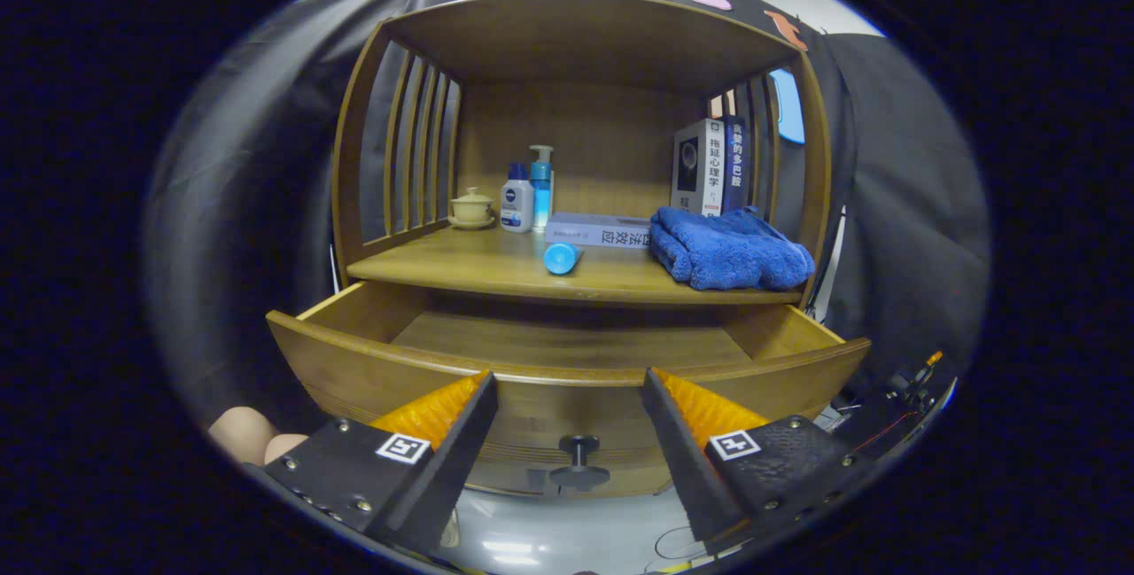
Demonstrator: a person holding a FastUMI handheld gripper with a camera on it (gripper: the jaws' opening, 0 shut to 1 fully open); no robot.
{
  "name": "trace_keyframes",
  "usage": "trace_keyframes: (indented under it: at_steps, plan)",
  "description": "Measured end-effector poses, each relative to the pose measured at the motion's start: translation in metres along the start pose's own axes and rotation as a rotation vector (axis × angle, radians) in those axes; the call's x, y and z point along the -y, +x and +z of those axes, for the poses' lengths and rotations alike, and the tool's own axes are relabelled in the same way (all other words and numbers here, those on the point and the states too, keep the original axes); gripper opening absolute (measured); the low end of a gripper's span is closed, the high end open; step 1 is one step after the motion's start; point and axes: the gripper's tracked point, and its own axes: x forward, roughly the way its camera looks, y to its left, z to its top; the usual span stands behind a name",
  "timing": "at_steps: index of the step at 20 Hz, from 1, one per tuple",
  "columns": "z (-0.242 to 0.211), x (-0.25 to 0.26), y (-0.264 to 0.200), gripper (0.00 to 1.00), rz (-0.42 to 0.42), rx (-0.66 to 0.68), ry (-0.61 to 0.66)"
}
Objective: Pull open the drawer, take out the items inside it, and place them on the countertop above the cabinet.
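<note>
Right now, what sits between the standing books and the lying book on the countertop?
Gripper view: a blue towel lies between the standing books and the lying book.

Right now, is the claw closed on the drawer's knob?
No: the claw is open, its fingers spread apart at the front edge of the pulled-out drawer, with the knob untouched below them.
</note>
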Motion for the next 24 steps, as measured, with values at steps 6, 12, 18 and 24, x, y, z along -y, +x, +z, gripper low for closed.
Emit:
trace_keyframes:
  at_steps: [6, 12, 18, 24]
  plan:
    - [0.003, 0.004, 0.009, 0.98, 0.017, 0.009, -0.014]
    - [0.003, 0.003, 0.009, 0.99, 0.018, 0.015, 0.002]
    - [0.004, 0.004, 0.011, 0.99, 0.019, 0.021, 0.001]
    - [0.013, -0.003, 0.053, 0.99, -0.005, 0.019, 0.007]
